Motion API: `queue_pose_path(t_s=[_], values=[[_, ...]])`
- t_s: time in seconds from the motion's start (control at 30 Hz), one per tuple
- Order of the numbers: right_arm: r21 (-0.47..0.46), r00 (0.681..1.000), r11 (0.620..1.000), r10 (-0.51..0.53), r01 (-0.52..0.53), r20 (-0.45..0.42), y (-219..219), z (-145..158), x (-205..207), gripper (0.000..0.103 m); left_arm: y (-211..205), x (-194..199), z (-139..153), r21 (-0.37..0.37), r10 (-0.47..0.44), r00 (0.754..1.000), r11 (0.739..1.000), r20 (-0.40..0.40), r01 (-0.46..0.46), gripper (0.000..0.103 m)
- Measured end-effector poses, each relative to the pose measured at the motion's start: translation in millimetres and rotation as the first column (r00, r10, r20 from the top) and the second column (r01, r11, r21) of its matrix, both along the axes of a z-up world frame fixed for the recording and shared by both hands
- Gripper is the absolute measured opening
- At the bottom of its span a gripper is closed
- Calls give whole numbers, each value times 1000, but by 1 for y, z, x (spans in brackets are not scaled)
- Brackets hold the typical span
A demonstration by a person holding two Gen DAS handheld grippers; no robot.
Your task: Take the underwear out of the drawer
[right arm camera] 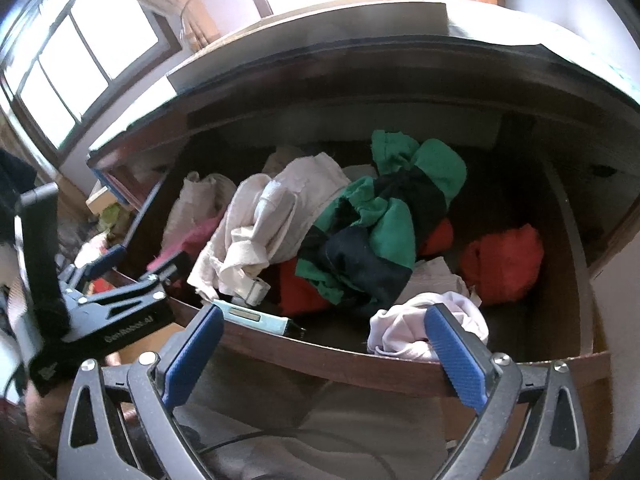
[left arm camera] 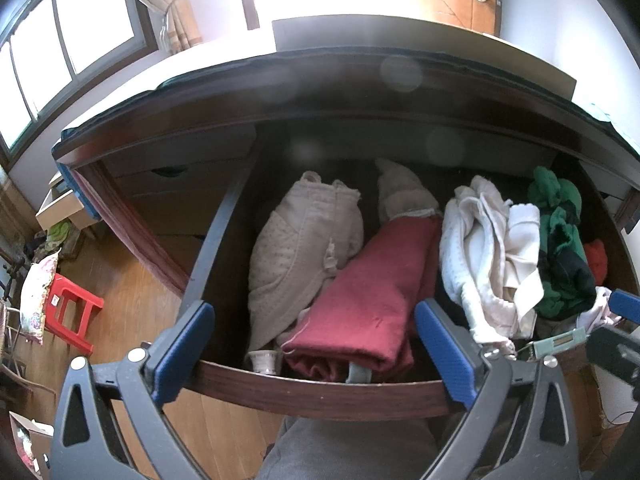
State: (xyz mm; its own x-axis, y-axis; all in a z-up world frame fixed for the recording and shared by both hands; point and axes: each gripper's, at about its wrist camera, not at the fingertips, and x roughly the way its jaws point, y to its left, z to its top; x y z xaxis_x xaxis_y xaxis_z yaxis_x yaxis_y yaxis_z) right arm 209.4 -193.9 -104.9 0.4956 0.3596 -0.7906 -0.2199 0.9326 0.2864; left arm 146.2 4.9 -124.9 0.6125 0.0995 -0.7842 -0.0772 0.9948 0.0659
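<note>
- Left wrist view: left tool (left arm camera: pixel 314 346) gapes wide above the drawer (left arm camera: pixel 320 394) front, over a maroon cloth (left arm camera: pixel 360 304) and beige bra (left arm camera: pixel 296 252).
- Right wrist view alone shows pale underwear (right arm camera: pixel 404 330) at the drawer's front edge, touching the spread, empty right tool (right arm camera: pixel 324 350).

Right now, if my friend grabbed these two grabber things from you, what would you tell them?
Left gripper: open, holding nothing, at the front edge of the drawer above the dark red folded cloth.
Right gripper: open, holding nothing, its right finger just in front of the pale pink garment at the drawer's front.
The drawer is pulled open and full: beige padded garment on the left, white bundle in the middle, green and navy garment and red-orange pieces on the right.
Done: drawer open.
Left: pick underwear and lift it out.
</note>
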Motion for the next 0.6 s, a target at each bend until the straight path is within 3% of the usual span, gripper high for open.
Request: queue_pose_path(t_s=[0.17, 0.3, 0.43, 0.6], values=[[94, 1000, 995, -26, 27, -3, -16, 6, -2, 102, 1, 3, 0, -5, -2, 1000, 1000, -10, 2, 102], [92, 999, 995, -45, 44, 0, -20, 8, -4, 102, 4, 4, 3, -4, -11, 1000, 1000, -19, 11, 102], [96, 998, 994, -51, 48, 34, -21, 14, -6, 102, -1, 0, 14, 44, -23, 999, 999, 31, 22, 102], [96, 987, 993, -78, 65, 139, -23, 34, -13, 102, -1, -7, 37, 39, -30, 995, 999, 100, 26, 102]])
